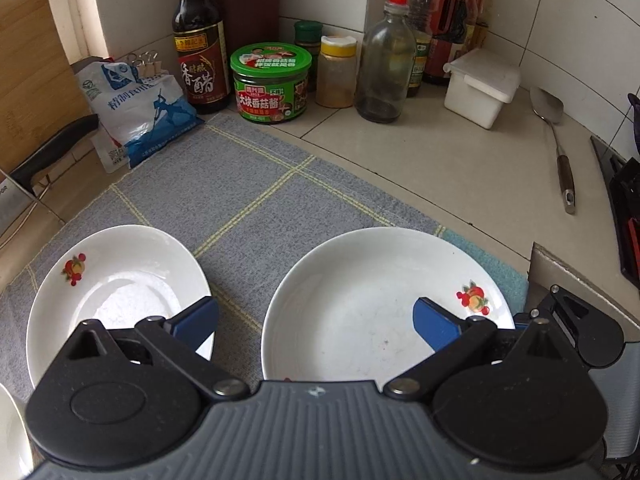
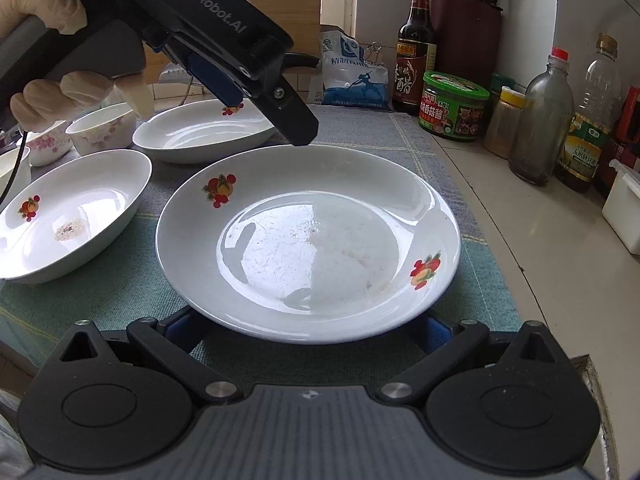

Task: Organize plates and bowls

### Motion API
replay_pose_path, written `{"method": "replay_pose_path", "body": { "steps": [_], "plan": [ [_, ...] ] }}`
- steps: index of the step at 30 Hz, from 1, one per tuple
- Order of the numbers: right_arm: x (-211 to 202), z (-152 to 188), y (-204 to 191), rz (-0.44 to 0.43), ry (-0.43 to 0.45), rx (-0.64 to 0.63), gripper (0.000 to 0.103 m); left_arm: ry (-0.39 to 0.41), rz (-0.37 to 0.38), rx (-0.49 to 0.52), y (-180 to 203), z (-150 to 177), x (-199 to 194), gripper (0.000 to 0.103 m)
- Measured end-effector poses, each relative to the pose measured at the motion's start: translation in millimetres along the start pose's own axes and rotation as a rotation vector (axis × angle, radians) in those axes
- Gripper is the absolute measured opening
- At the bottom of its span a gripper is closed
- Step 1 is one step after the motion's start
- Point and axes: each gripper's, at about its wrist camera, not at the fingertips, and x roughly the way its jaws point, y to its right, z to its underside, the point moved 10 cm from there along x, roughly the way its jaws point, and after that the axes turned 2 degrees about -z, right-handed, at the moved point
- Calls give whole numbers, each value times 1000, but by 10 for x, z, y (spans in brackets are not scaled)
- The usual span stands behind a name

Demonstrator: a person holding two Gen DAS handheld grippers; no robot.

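Lower left of the left wrist view: a white plate (image 1: 116, 292) on the grey cloth (image 1: 224, 184), then the left claw (image 1: 316, 322) spread wide over a second plate (image 1: 360, 304), gripping nothing, with jar (image 1: 271, 82) and bottles (image 1: 384, 60) along the top on the bench (image 1: 460, 160). Right wrist view, left to right: gloved hand (image 2: 60, 92) at upper left, small bowls (image 2: 100, 128), two plates (image 2: 72, 216) (image 2: 200, 130), the big plate (image 2: 308, 240) at centre. Right claw (image 2: 308, 330) parted, blue tips under that plate's near rim; touching or not, cannot tell.

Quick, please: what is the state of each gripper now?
Left gripper: open, empty, above the large plate.
Right gripper: open, holding nothing, at the plate's near rim.
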Motion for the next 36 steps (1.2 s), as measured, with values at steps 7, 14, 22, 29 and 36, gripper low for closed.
{"method": "replay_pose_path", "body": {
  "steps": [7,14,22,29,36],
  "plan": [
    [-18,15,7,-1,43,-4,103,-73,69,74,101,-65,318,100],
    [-31,27,-1,-5,70,-10,103,-166,117,115,170,-34,578,83],
    [-28,22,1,-6,72,-12,103,-222,157,156,182,-12,685,76],
    [-10,6,-5,-8,47,-16,103,-239,173,196,168,-15,691,72],
    [14,-11,2,-10,5,-17,103,-235,182,219,179,-5,665,70]
  ]
}}
